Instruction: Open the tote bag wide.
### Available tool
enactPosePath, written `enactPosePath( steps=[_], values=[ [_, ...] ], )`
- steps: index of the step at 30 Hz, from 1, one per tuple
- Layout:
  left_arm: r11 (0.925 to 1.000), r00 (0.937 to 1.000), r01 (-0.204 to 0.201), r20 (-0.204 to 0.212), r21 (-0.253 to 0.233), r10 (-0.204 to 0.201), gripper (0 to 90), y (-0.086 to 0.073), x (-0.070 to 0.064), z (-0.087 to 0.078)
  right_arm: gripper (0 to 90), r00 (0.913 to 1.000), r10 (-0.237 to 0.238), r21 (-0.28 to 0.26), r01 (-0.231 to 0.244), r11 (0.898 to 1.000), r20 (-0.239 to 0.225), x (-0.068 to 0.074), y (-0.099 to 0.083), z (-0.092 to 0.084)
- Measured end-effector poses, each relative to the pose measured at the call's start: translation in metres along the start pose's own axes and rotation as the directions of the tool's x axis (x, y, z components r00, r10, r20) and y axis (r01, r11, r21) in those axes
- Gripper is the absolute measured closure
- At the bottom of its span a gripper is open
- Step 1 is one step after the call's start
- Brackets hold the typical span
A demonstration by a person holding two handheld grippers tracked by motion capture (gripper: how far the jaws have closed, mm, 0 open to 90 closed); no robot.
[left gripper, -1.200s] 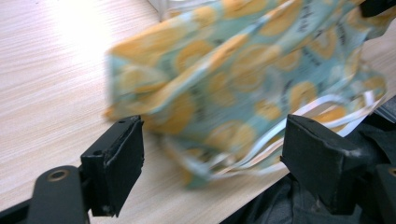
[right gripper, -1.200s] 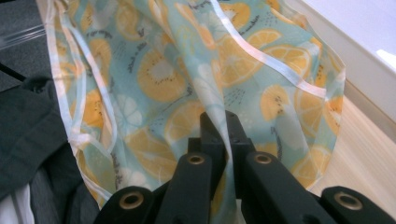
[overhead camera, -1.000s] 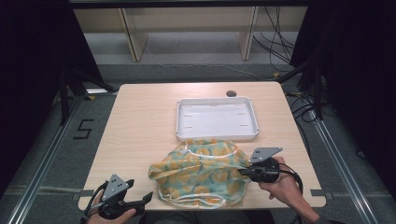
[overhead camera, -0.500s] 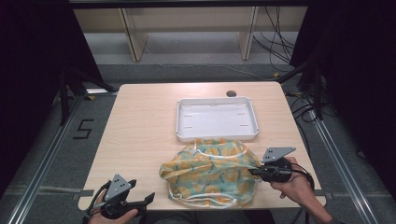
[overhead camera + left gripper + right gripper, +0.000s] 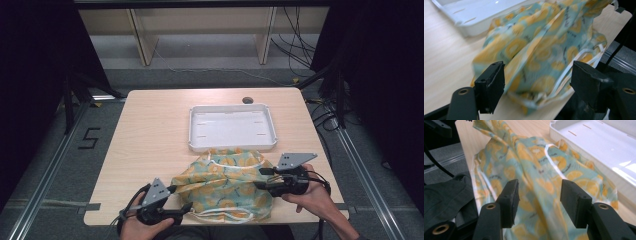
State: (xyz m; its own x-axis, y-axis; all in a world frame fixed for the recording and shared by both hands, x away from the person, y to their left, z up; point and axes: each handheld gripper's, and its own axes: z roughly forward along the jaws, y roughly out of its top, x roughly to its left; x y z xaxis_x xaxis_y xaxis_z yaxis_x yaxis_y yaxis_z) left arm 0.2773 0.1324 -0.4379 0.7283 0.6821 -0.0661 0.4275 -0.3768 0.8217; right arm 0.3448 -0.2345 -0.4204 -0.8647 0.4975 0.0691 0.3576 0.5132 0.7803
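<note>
Our left claw [image 5: 181, 199] has reached the lemon-print teal fabric pouch [image 5: 225, 182]; both claws, right claw [image 5: 261, 178] too, spread to flank it.

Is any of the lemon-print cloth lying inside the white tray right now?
No. The high view shows the cloth on the table just in front of the empty white tray.

One shallow white rectangular plastic tray [image 5: 231, 127] sits on one light wooden table [image 5: 150, 130]. Just beside the tray lies one crumpled teal cloth bag with orange-slice print and white drawstrings [image 5: 225, 184]. Two black two-jaw grippers flank the bag.
</note>
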Motion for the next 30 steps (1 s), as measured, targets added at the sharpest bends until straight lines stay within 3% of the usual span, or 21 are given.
enactPosePath(
  steps=[2, 3, 5, 8, 9, 11, 13, 14, 17, 19, 20, 22, 24, 25, 26, 27, 28, 29, 30],
  values=[
    [0.9999, 0.9999, 0.002, 0.01, -0.016, -0.002, 29.8, 0.004, -0.002, 0.007, 49.9, 0.9997, -0.022, 0.004, 0.022, 1.0, -0.007, -0.002, 0.007, 0.005],
    [1.0, 1.0, -0.001, 0.01, 0.006, 0.001, 31.7, 0.007, -0.004, 0.012, 50.0, 0.9997, -0.022, 0.005, 0.022, 1.0, -0.01, -0.002, 0.01, 0.008],
    [0.9982, 0.9984, -0.044, 0.036, 0.041, 0.043, 33.5, 0.015, -0.003, 0.028, 50.2, 0.9993, -0.033, 0.006, 0.033, 0.999, -0.016, -0.002, 0.015, 0.013],
    [0.9978, 0.999, -0.032, 0.033, 0.057, 0.03, 35.4, 0.019, -0.003, 0.037, 51.6, 0.9987, -0.043, 0.02, 0.043, 0.999, -0.028, -0.001, 0.022, 0.023],
    [0.9965, 0.9977, -0.054, 0.044, 0.064, 0.051, 36.8, 0.021, -0.001, 0.041, 52.5, 0.9979, -0.06, 0.021, 0.06, 0.998, -0.024, -0.001, 0.025, 0.026],
    [0.996, 0.9972, -0.055, 0.055, 0.07, 0.051, 38.0, 0.024, -0.001, 0.048, 53.0, 0.9982, -0.052, 0.033, 0.053, 0.998, -0.031, 0.002, 0.026, 0.029],
    [0.9931, 0.9938, -0.09, 0.071, 0.075, 0.085, 42.5, 0.029, -0.001, 0.058, 55.1, 0.9928, -0.105, 0.048, 0.108, 0.993, -0.056, 0.005, 0.032, 0.038],
    [0.993, 0.9939, -0.084, 0.079, 0.083, 0.078, 42.4, 0.029, -0.002, 0.062, 55.7, 0.9922, -0.112, 0.058, 0.115, 0.992, -0.054, 0.006, 0.033, 0.04],
    [0.9899, 0.9906, -0.114, 0.085, 0.085, 0.107, 53.1, 0.03, -0.002, 0.068, 59.5, 0.991, -0.119, 0.093, 0.125, 0.988, -0.062, 0.008, 0.035, 0.05],
    [0.9856, 0.9856, -0.146, 0.1, 0.086, 0.137, 69.3, 0.031, -0.003, 0.073, 66.9, 0.9885, -0.13, 0.112, 0.138, 0.984, -0.077, 0.007, 0.035, 0.058],
    [0.9842, 0.9838, -0.153, 0.107, 0.089, 0.144, 69.3, 0.031, -0.004, 0.074, 66.9, 0.9885, -0.13, 0.112, 0.138, 0.984, -0.077, 0.007, 0.035, 0.058],
    [0.9714, 0.9729, -0.212, 0.116, 0.107, 0.2, 80.1, 0.031, -0.005, 0.074, 77.1, 0.9865, -0.144, 0.151, 0.155, 0.976, -0.078, 0.006, 0.035, 0.063],
    [0.9704, 0.9706, -0.216, 0.133, 0.109, 0.201, 88.1, 0.028, -0.007, 0.071, 86.7, 0.982, -0.167, 0.168, 0.18, 0.969, -0.088, 0.004, 0.036, 0.066],
    [0.9661, 0.9669, -0.229, 0.142, 0.119, 0.212, 89.2, 0.027, -0.007, 0.069, 89.7, 0.9846, -0.167, 0.174, 0.173, 0.969, -0.053, 0.001, 0.037, 0.067],
    [0.9621, 0.9628, -0.242, 0.155, 0.126, 0.222, 89.3, 0.024, -0.008, 0.067, 90.0, 0.9854, -0.161, 0.177, 0.168, 0.97, -0.054, -0.003, 0.039, 0.067],
    [0.9582, 0.9596, -0.249, 0.169, 0.14, 0.225, 89.5, 0.019, -0.011, 0.065, 90.0, 0.9881, -0.153, 0.166, 0.153, 0.974, -0.009, -0.013, 0.043, 0.066],
    [0.9582, 0.9596, -0.249, 0.169, 0.14, 0.225, 89.5, 0.019, -0.011, 0.065, 90.0, 0.9896, -0.144, 0.164, 0.141, 0.976, 0.007, -0.019, 0.044, 0.066],
    [0.9488, 0.955, -0.267, 0.177, 0.169, 0.237, 89.5, 0.013, -0.014, 0.062, 90.0, 0.9928, -0.116, 0.167, 0.109, 0.98, 0.031, -0.024, 0.046, 0.066],
    [0.9444, 0.9521, -0.277, 0.183, 0.177, 0.245, 89.5, 0.009, -0.015, 0.061, 90.0, 0.9909, -0.125, 0.173, 0.114, 0.978, 0.051, -0.03, 0.048, 0.067]
  ],
)
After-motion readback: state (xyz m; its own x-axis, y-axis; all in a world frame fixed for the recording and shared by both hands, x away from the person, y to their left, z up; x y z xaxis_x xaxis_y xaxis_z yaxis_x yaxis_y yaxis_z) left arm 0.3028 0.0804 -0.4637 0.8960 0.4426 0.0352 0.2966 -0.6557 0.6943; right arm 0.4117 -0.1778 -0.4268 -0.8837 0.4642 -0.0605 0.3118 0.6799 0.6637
